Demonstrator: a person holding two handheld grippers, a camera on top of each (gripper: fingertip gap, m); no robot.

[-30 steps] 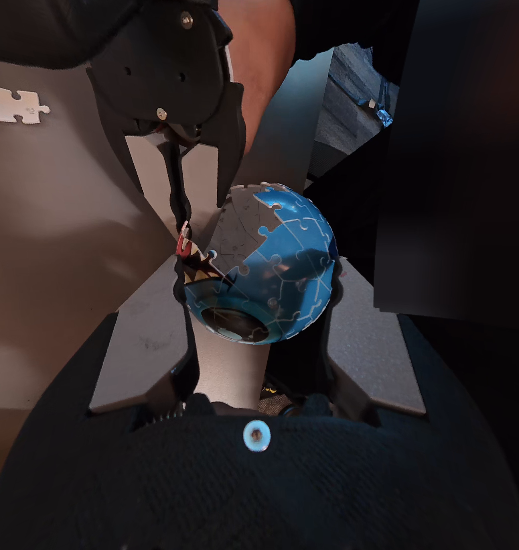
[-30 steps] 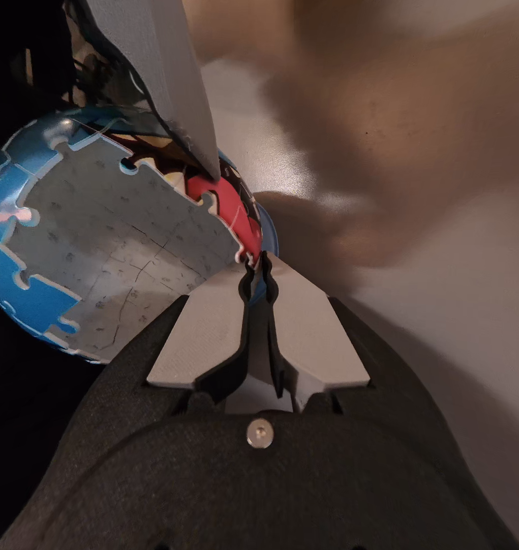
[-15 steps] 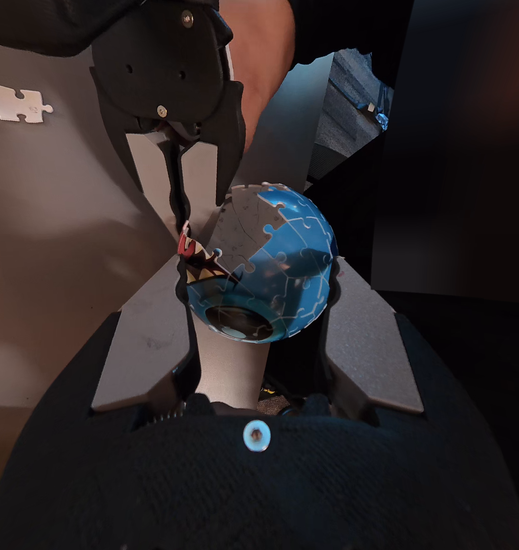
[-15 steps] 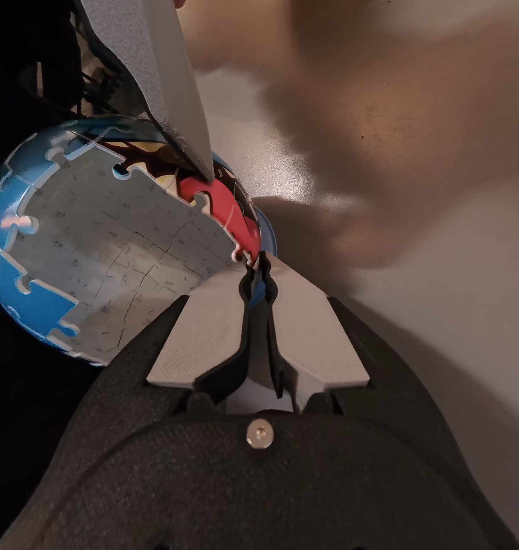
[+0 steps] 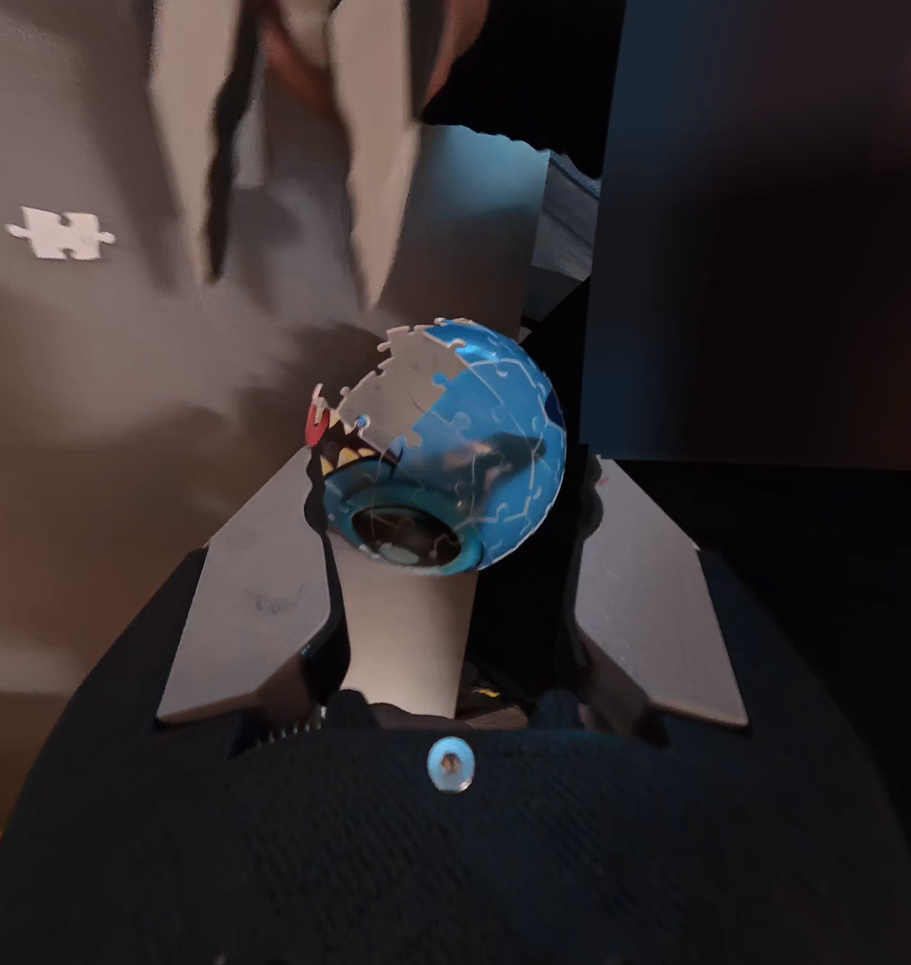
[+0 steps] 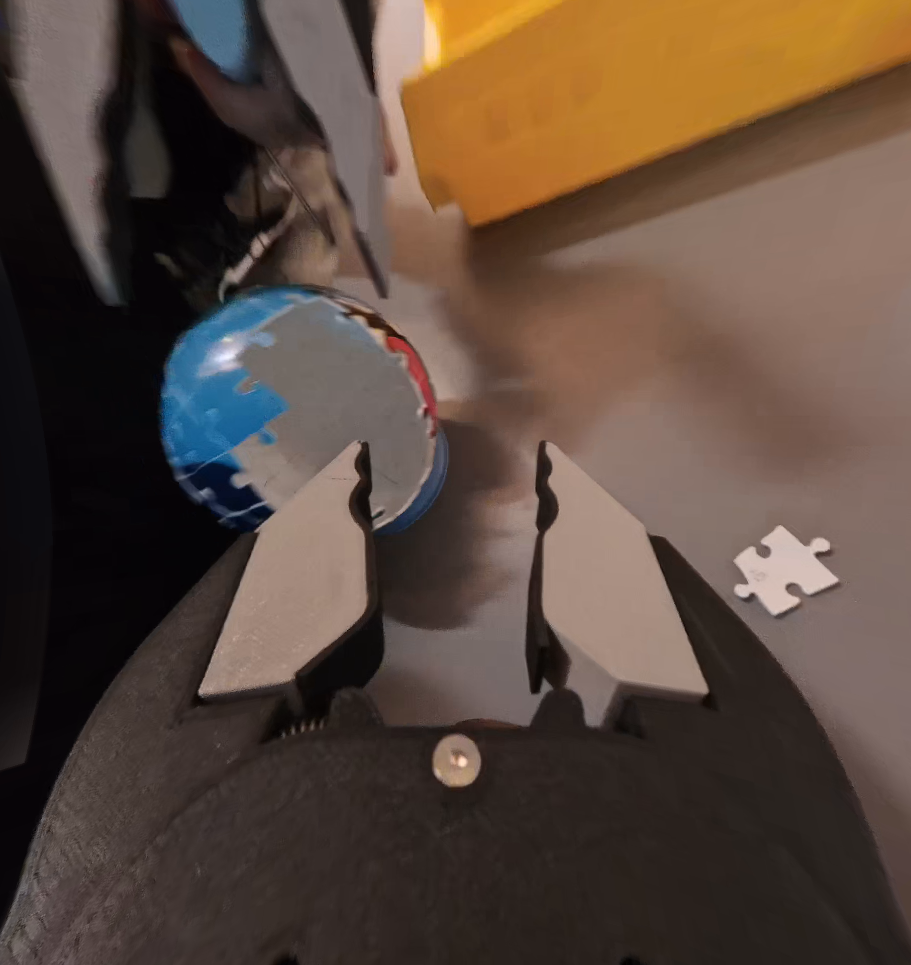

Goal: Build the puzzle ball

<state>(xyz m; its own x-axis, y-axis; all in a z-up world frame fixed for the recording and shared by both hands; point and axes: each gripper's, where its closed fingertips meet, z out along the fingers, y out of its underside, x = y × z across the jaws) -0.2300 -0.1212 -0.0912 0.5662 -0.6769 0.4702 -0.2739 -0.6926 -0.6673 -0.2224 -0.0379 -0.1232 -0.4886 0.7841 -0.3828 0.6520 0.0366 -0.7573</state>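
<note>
1. The puzzle ball (image 5: 458, 449) is in the air above the grey tabletop (image 5: 103, 470), between the fingers of our left gripper (image 5: 450, 470), which are closed on its two sides. It is mostly blue, with a dark round patch on its near underside and red, black and yellow pieces at its left edge.
2. The ball is not complete: a large opening faces up and to the far left, and through it we see the grey inner side of the pieces. The edge of the opening is toothed with tabs.
3. We judge the ball to be a light, hollow shell with a glossy, rather slippery skin. Near the open edge it is probably weak, so a hard squeeze there could spring pieces apart. The better hold is on the finished blue part, as the left gripper has it now.
4. Our right gripper (image 6: 453, 459) is close to the ball, near its red edge. Its fingers are moderately apart and hold nothing.
5. One loose white puzzle piece (image 6: 784, 572) lies flat on the tabletop to the right of the right gripper. We think it is the next piece to take; it is thin, so picking it up by the edge will need care.
6. Far behind, a yellow box (image 6: 651, 94) stands on the tabletop.
</note>
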